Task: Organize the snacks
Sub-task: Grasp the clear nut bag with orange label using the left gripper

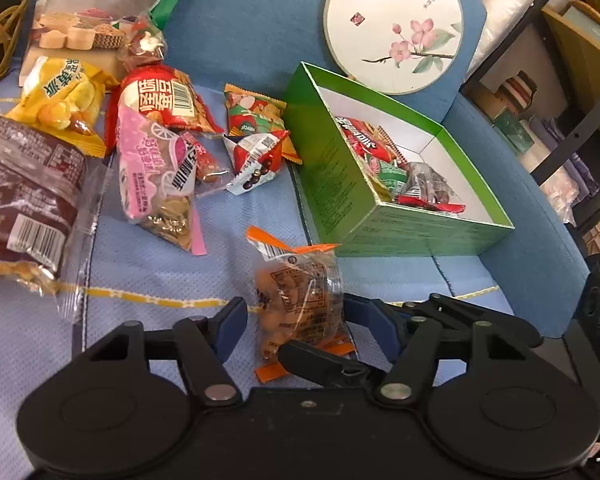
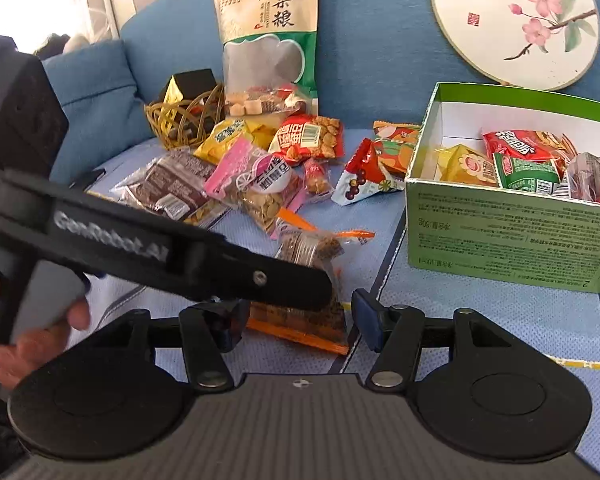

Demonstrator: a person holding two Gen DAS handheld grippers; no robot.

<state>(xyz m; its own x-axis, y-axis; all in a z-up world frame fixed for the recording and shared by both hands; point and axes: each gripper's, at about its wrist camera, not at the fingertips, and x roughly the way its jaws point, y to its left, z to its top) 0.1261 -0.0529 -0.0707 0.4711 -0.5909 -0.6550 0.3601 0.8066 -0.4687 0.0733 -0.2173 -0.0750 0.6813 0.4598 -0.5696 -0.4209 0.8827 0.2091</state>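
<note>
A clear snack packet with orange ends lies on the light blue cushion. My left gripper is open, a blue pad on either side of the packet, neither pressing it. From the right wrist, the left gripper's black finger lies across the same packet. My right gripper is open too, straddling the packet's near end. The green box stands open to the right and holds several wrapped snacks.
Loose snack packs are piled to the left: yellow, red, pink, brown. A round painted fan leans on the sofa back. A wire basket and a tall grain bag stand behind. Shelving at right.
</note>
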